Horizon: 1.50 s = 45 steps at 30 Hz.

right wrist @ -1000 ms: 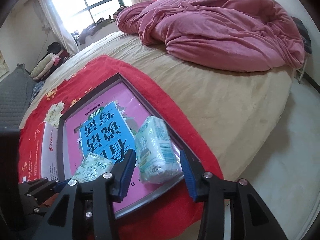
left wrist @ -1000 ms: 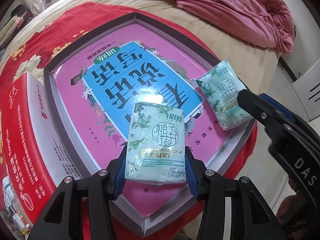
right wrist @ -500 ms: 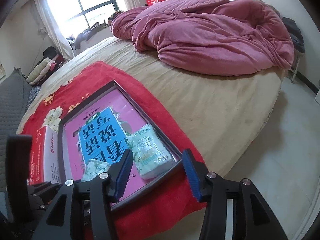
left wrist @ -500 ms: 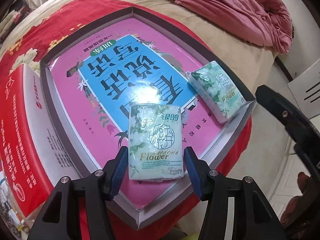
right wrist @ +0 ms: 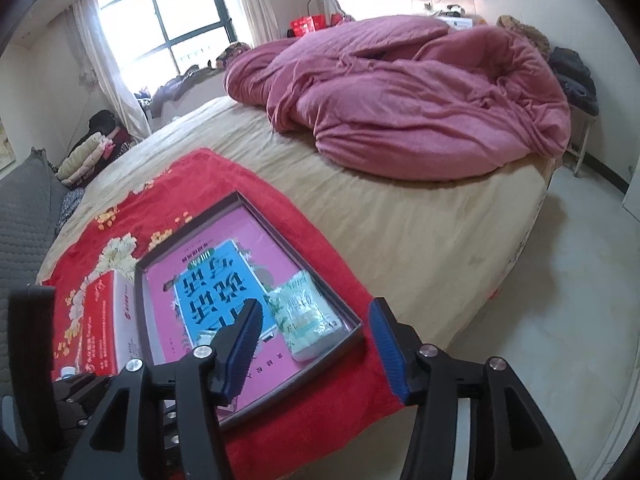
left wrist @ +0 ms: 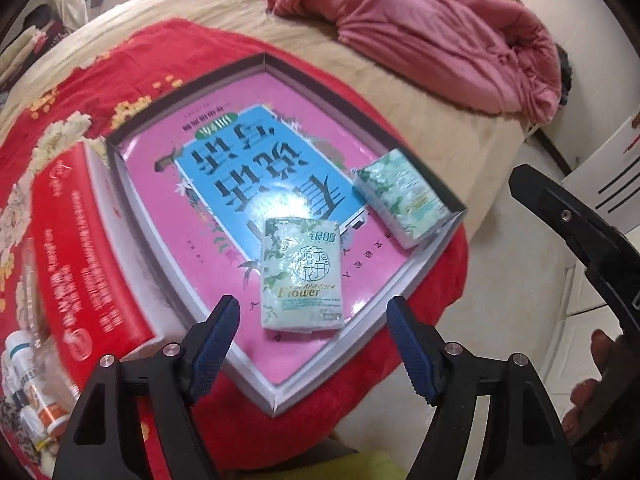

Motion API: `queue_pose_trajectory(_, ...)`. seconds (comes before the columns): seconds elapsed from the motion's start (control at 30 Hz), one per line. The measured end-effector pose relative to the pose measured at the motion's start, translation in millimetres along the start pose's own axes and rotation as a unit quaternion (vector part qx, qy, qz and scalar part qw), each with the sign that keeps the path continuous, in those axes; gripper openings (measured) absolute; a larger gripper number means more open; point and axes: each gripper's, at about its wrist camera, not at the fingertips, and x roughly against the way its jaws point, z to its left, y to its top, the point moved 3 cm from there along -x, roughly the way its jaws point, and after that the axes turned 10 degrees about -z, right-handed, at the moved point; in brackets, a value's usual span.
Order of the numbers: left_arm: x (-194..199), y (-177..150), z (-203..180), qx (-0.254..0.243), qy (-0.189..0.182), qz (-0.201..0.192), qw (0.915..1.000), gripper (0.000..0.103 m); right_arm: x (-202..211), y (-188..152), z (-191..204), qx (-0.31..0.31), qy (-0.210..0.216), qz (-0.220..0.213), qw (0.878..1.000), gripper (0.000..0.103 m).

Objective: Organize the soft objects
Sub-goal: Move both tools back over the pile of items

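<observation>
Two pale green tissue packs lie in a shallow pink-lined box lid (left wrist: 424, 264) on the bed. The near tissue pack (left wrist: 302, 274) lies flat by the lid's front corner. The far tissue pack (left wrist: 402, 196) rests against the right rim, also seen as the right-hand tissue pack (right wrist: 306, 316). My left gripper (left wrist: 312, 344) hangs above the near pack, jaws opening, nothing between the pads. My right gripper (right wrist: 316, 348) is raised clear of the far pack, jaws opening and empty. The lid (right wrist: 352, 322) shows its front rim there.
A red carton (left wrist: 76, 264) stands left of the lid on a red floral blanket (left wrist: 132, 68). A rumpled pink duvet (right wrist: 404, 104) fills the far bed. Small bottles (left wrist: 28, 392) crowd the lower left. White floor (right wrist: 560, 280) lies right of the bed.
Both grippers let go of their tissue packs, spread their jaws and rose away. The two packs now lie in the lid, looking smaller in both views.
</observation>
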Motion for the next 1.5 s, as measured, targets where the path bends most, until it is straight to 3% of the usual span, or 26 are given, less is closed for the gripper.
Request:
queue_pose_trajectory(0.27, 59.7, -3.9, 16.0, 0.012, 0.006, -0.059, 0.9982, 0.077, 31.5, 12.0, 25.5, 0.023, 0.015, -0.026, 0.999, 0.067)
queue_pose_trajectory(0.67, 137.7, -27.7, 89.3, 0.060, 0.050, -0.119, 0.9898, 0.077, 62.7, 9.6, 101.1, 0.079, 0.061, -0.039, 0.994, 0.070)
queue_pose_trajectory(1.17, 203.4, -73.3, 186.9, 0.138, 0.112, -0.153, 0.9722, 0.077, 88.8, -18.9, 218.6, 0.162, 0.129, -0.035, 0.978, 0.070)
queue_pose_trajectory(1.5, 230.3, -104.4, 233.2, 0.176, 0.137, -0.163, 0.9612, 0.077, 101.1, -44.8, 272.9, 0.215, 0.160, -0.025, 0.963, 0.071)
